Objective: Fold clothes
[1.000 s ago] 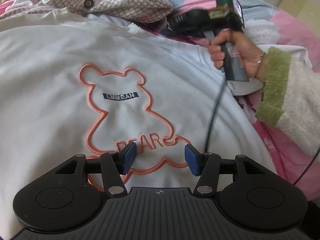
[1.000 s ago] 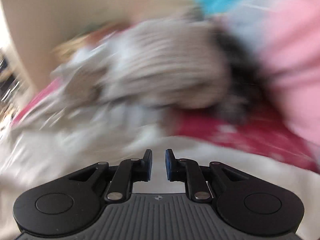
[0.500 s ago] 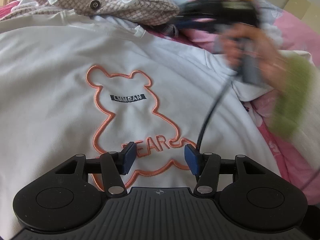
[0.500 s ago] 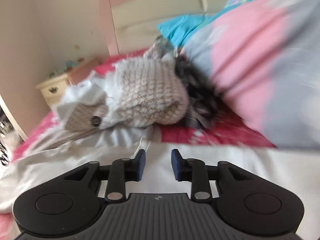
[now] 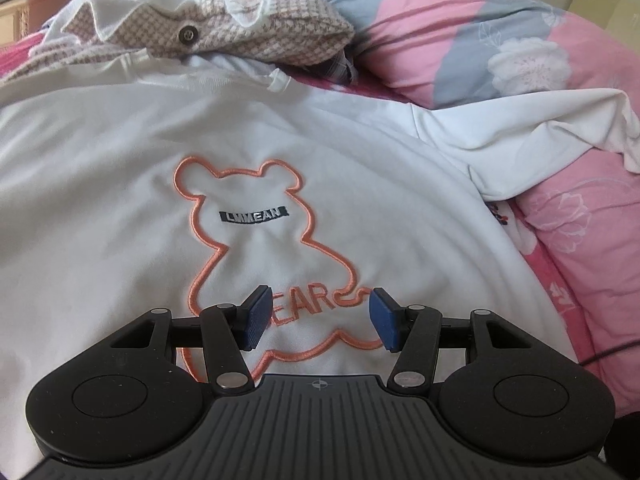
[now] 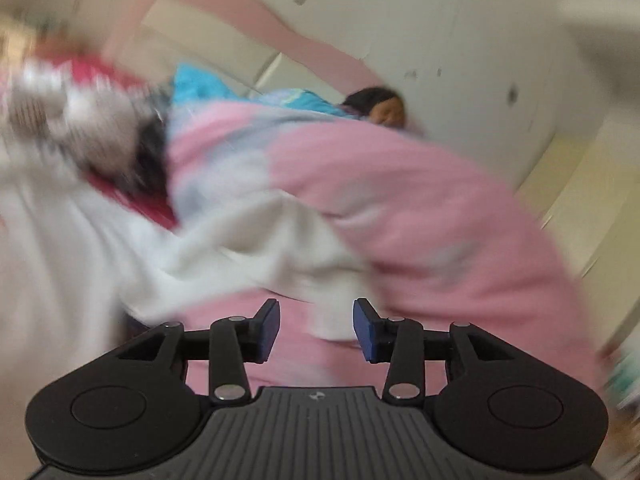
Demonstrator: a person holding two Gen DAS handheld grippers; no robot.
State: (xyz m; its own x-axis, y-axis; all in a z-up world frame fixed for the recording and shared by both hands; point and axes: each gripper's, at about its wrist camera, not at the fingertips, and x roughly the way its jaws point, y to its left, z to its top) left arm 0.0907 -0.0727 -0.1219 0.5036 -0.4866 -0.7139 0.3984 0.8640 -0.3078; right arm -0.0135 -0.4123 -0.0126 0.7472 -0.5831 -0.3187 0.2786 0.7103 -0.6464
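My left gripper (image 5: 320, 318) sits low in the centre of the left wrist view with its blue-padded jaws spread wide and nothing between them. It hovers over the white sweatshirt with an orange embroidered bear outline (image 5: 256, 216), which lies face up and fills most of that frame. The bear carries a small black label reading LMMEAN on its chest, and the orange letters EAR show between my fingers. I cannot tell whether the pads (image 5: 256, 318) touch the cloth. One sleeve of the sweatshirt (image 5: 520, 140) runs off toward the right edge, draped across the pink floral quilt (image 5: 580, 240) there.

At the top left of the left wrist view, a beige houndstooth jacket with a round metal button (image 5: 256, 28) lies crumpled just beyond the collar, overlapping it. A pink and grey flowered duvet (image 5: 460, 40) rises at the upper right.

The right wrist view is badly blurred. My right gripper (image 6: 316, 330) has its jaws apart and empty, low in the centre of the frame, above pink bedding. The white sleeve (image 6: 260, 264) lies just beyond the fingertips, left of centre. The pink and grey duvet (image 6: 440, 220) fills the right half, beneath a pale wall (image 6: 460, 40).
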